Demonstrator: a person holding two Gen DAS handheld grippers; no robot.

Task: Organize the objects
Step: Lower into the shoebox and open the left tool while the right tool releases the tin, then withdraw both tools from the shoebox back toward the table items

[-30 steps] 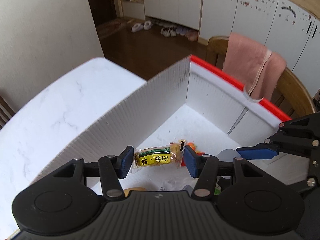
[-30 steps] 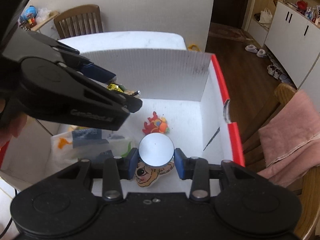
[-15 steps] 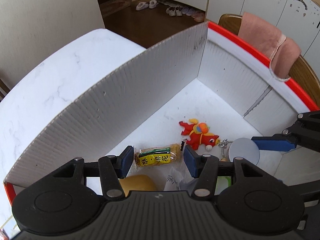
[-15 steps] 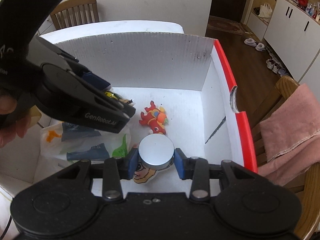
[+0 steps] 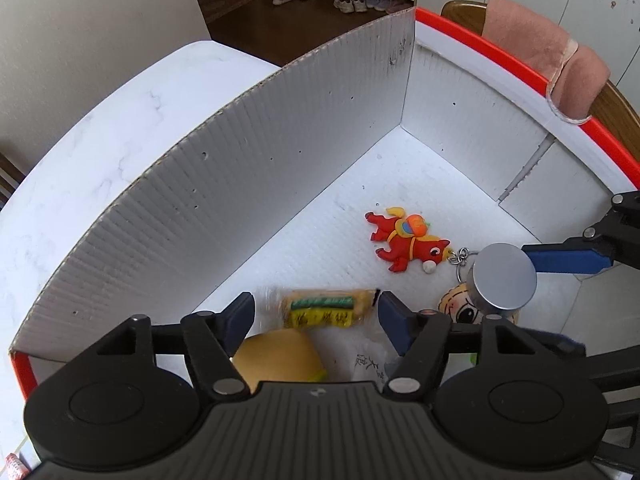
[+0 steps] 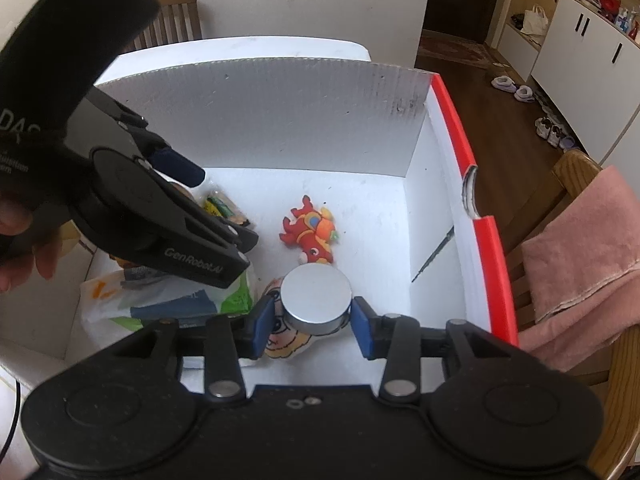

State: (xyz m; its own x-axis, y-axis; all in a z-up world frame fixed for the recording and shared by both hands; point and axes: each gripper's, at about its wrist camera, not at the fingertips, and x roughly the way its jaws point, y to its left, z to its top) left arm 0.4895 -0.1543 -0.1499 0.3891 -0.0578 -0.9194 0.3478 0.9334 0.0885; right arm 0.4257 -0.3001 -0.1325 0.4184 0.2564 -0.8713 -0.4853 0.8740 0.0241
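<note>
Since both sets of tongs are letting go at the same time inside the white corrugated box with the red rim [image 5: 492, 54], this is where stuff can land badly. The left tongs [image 5: 316, 316] are opening, and the yellow-and-green wrapped snack packet [image 5: 320, 312] sits between the pads with clear gaps either side, so it's loose. It looks blurry, so I'd guess it's dropping, but I can't say for sure. It could land on the rounded tan lump [image 5: 276, 356] below it and slide off somewhere awkward.

The right tongs [image 6: 314, 320] are opening too, with the flat round silver metal tin [image 6: 316, 298] between the blue pads. The left pad looks just off it; the right one is too close to call. The tin is sitting over the cartoon-face plush pad [image 6: 288, 342], which is soft and uneven, so it might tip or roll onto the red dragon-like keychain toy [image 6: 312, 232] right next to it.

View differences: the left wrist camera shows the keyring chain on the red toy nearly touching the tin, plus the tan lump. The right wrist camera shows the white plastic bag with green and blue print [image 6: 168, 300] under the left tongs, a person's hand [image 6: 16, 248] gripping them, and the white surface [image 6: 240, 46] behind the box.
</note>
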